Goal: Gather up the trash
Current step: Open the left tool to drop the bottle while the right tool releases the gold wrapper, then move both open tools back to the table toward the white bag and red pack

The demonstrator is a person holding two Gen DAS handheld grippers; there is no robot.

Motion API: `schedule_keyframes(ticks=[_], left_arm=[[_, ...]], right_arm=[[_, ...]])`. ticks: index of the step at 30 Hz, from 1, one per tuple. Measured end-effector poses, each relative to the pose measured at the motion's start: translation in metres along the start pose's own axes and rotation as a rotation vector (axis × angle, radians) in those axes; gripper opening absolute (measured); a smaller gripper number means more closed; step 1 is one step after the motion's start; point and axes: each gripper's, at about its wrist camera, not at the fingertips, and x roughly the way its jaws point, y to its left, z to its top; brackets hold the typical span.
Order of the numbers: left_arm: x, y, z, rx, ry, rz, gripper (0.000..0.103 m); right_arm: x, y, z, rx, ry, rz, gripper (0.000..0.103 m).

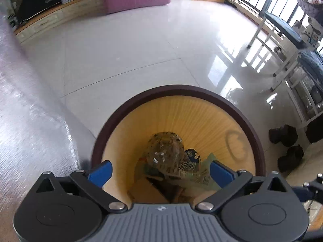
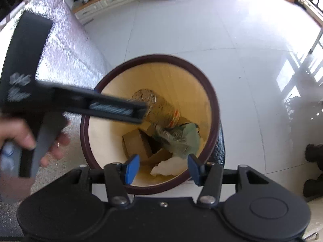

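While both grippers are hovering over it, a round waste bin with a dark brown rim and pale yellow ribbed lining is standing on glossy white floor tiles, beside a silvery textured surface. Inside are lying a clear plastic bottle with an orange band, a brown cardboard box, a green printed wrapper and crumpled white paper. The left gripper is gaping wide and empty above the trash, crossing the bottle in the right wrist view; the right gripper is standing half open, gripping nothing.
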Motion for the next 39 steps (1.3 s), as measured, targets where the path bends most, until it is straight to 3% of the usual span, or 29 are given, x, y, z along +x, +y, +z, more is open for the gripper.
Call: schedule_keyframes(ticks=[8,12,22,34,36,39], left_arm=[[-0.050,0.013,-0.024,-0.087,-0.038,0.014,0.103],[-0.075,0.016,-0.037,-0.117,-0.064,0.026,0.103],[-0.127,0.022,-0.070,-0.164,-0.135,0.063,0.103],[-0.182,0.012,-0.112,-0.163,-0.245,0.079,0.103],[-0.190,0.012,-0.118,-0.154,-0.259,0.077,0.103],[-0.203,0.009,-0.127,-0.153,-0.279,0.067,0.103]], right_arm=[[-0.034,0.008,-0.009,-0.009,-0.056,-0.041,0.054],[-0.048,0.013,-0.016,-0.015,-0.090,-0.056,0.062],[-0.089,0.018,-0.038,-0.011,-0.149,-0.100,0.070],[-0.142,0.026,-0.065,-0.016,-0.242,-0.147,0.088],[-0.150,0.027,-0.070,-0.024,-0.257,-0.153,0.097],[-0.162,0.026,-0.077,-0.015,-0.286,-0.149,0.103]])
